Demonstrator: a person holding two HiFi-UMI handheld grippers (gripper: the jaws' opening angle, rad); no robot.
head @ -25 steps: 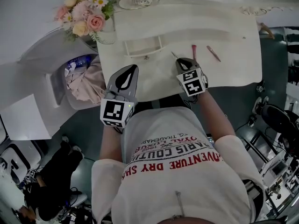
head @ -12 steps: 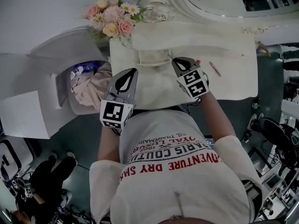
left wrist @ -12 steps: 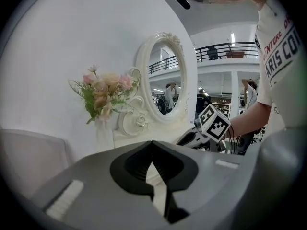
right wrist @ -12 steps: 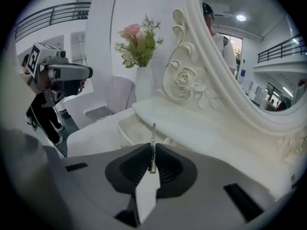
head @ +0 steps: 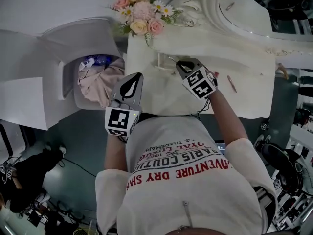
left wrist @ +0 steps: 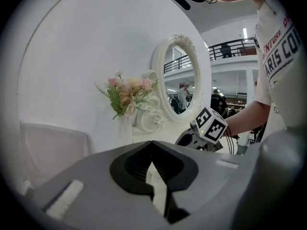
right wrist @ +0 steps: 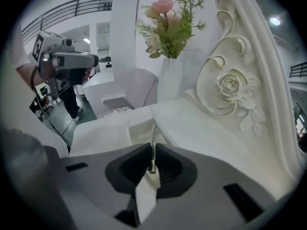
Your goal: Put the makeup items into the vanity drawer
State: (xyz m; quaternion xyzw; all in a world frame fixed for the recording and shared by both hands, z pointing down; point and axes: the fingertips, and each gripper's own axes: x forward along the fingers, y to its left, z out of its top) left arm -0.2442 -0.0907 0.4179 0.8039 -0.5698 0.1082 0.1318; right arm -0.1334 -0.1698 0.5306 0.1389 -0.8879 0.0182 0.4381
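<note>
My right gripper (head: 180, 63) is shut on a thin, dark makeup pencil (right wrist: 153, 145) that sticks out forward over the small open drawer (head: 162, 64) of the white vanity (head: 161, 89). In the right gripper view the right gripper (right wrist: 152, 150) pinches the pencil's near end, and its tip points into the drawer (right wrist: 138, 128). A pink pencil (head: 231, 83) lies on the tabletop to the right, and a red item (head: 215, 75) shows beside the gripper's cube. My left gripper (head: 134, 77) hovers at the table's left front, shut and holding nothing; it is the left gripper (left wrist: 152, 147) in its own view.
A vase of pink and white flowers (head: 144, 19) stands behind the drawer, beside the ornate oval mirror (head: 244, 13). A tub holding pink cloth (head: 100, 80) sits left of the vanity. The carved rose frame (right wrist: 232, 87) rises at the right of the drawer.
My right gripper has carried the pencil left, from the middle of the tabletop to the drawer. The head view has swung, and the left gripper has held its place.
</note>
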